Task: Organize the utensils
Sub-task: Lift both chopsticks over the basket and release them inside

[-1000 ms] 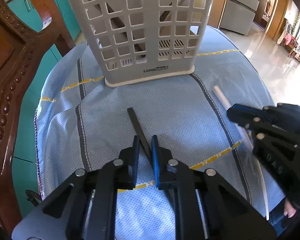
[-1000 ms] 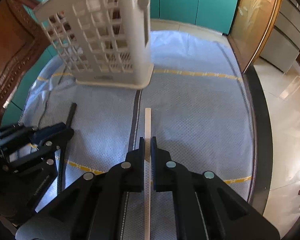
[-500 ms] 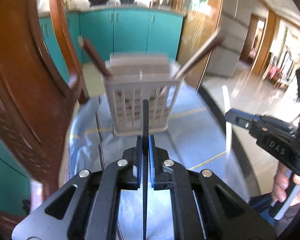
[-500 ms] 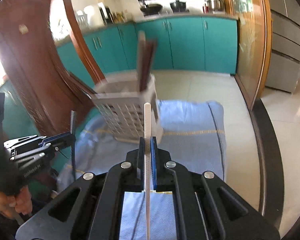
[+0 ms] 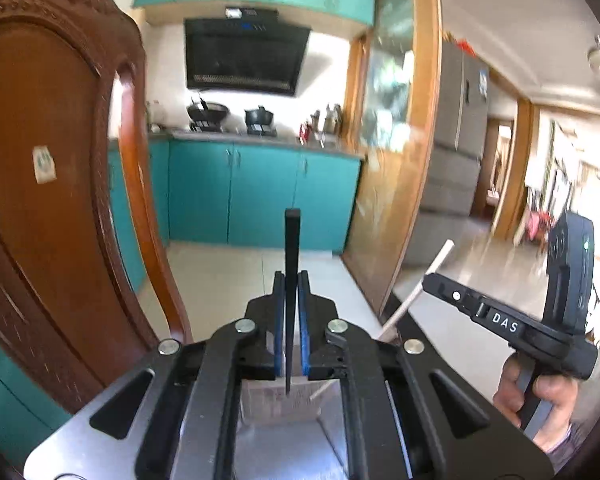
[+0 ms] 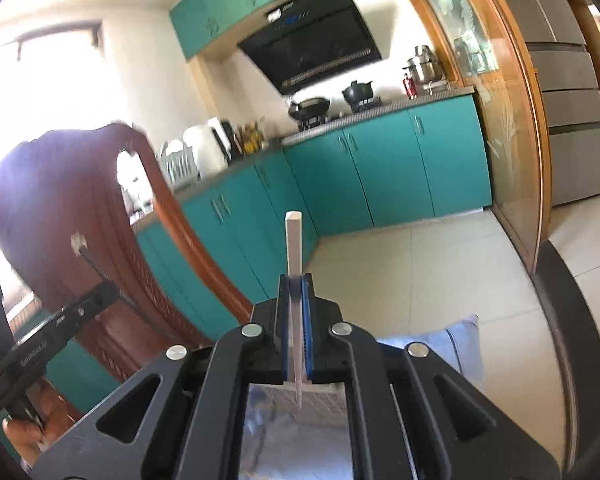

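Clamping black chopstick [image 5: 291, 264] and white chopstick [image 6: 294, 256] upright between jaws.

Left tool [image 5: 291, 300] clamps black chopstick [image 5: 292, 240] between its pads, stick upright. Right tool [image 6: 296, 304] w/ white chopstick [image 6: 293, 240], same way, sits to its right. Chair back [image 5: 52, 208] near left. Cabinets [image 5: 260, 196] far, stove pots [image 5: 216, 112] on top; fridge [image 5: 456, 140] far right.
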The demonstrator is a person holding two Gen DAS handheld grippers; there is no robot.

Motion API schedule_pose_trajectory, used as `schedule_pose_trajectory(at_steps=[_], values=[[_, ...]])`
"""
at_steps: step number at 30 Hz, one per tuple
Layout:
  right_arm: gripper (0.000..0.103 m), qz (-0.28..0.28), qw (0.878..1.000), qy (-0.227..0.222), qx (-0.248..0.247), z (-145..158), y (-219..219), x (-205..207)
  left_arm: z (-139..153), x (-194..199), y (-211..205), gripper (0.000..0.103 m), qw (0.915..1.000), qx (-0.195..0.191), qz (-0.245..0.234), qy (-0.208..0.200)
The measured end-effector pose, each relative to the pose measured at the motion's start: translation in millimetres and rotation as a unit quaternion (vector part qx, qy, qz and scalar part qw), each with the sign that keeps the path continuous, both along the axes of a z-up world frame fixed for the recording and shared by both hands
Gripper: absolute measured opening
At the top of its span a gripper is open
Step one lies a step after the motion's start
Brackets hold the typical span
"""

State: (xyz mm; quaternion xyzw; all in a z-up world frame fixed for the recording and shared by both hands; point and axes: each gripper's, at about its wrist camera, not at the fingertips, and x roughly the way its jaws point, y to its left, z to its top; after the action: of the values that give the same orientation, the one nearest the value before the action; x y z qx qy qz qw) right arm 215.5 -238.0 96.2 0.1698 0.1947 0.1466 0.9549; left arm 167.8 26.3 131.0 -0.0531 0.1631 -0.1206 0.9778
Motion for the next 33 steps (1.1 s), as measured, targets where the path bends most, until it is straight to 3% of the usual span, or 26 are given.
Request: schedule_pose_trajectory(at_steps=[8,13,18,23,27,33], values=[[0.007,-0.019,0.999,-0.026,0.032,2,0,18,-10,42,24,0.007,0.9981,-0.054,0.026,0.016],[0.007,-0.042,0.998,-0.054,0.0,0,8,21,-12,48,30,0.007,0.9953,-0.087,0.04,-0.013],[0.007,-0.045,0.996,-0.042,-0.065,-17,32,25,-30,55,7,0.007,0.9954,-0.03,0.087,-0.029],[0.006,-0.041,0.993,-0.037,-0.105,-34,48,23,-58,72,-13,0.007,0.9961,0.003,0.088,0.006],[0.007,-0.043,0.993,-0.029,-0.108,-40,48,25,-61,69,-9,0.007,0.997,-0.017,0.075,0.016],[0.007,-0.032,0.994,0.003,-0.106,-55,48,34,-39,50,7,0.007,0.9949,-0.053,0.083,-0.024]])
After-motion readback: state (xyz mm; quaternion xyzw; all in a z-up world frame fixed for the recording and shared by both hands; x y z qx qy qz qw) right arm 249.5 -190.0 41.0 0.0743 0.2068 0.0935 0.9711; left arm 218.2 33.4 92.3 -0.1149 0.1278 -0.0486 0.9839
